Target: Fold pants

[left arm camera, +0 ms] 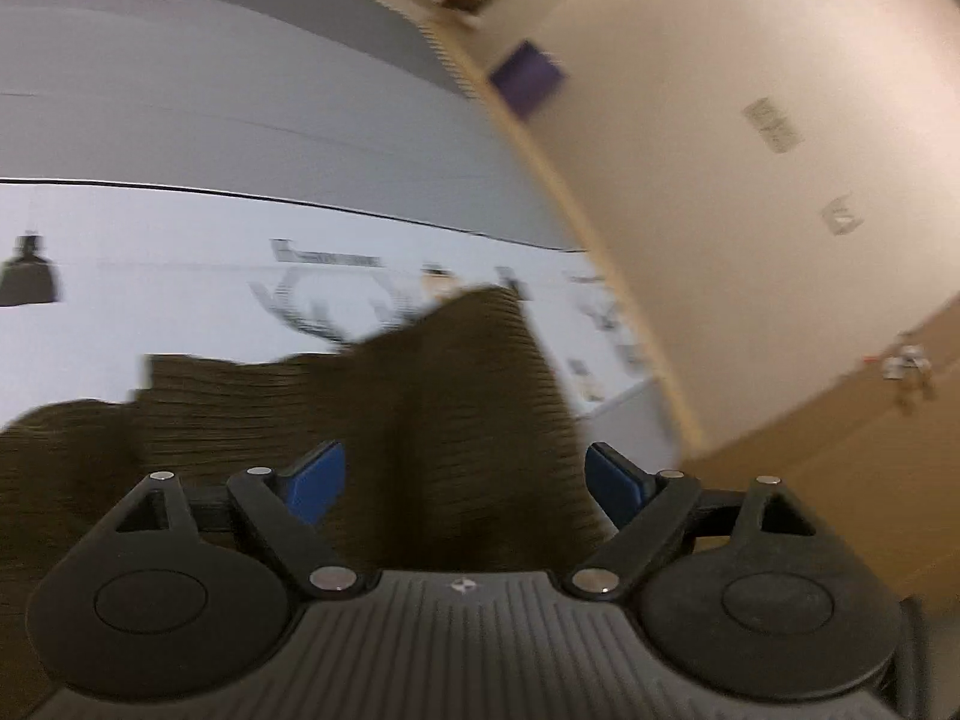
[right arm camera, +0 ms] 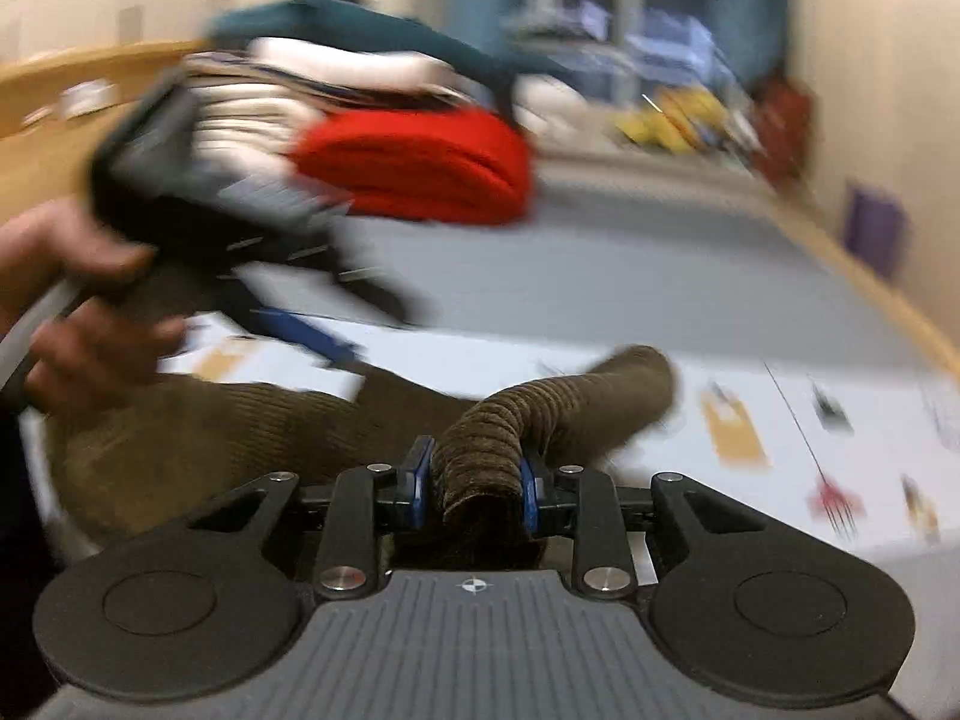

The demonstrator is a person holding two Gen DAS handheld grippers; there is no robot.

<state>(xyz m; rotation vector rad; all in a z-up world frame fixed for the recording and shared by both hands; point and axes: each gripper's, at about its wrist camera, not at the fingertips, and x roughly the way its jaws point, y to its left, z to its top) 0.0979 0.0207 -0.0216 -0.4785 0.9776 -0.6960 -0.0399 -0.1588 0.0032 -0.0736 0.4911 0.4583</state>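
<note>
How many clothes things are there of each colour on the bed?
Brown: 1, the corduroy pants
Red: 1, a folded garment
Teal: 1, on top of the blurred pile
White: cannot count, the pile is too blurred
Total I can tell apart: 3

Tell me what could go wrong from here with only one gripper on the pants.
1. The right gripper pinches only a bunched roll of the brown corduroy pants; pulling may drag them askew.
2. The left gripper has its jaws open over the fabric, so that side hangs free and may crease.
3. The red clothing pile lies ahead.
</note>
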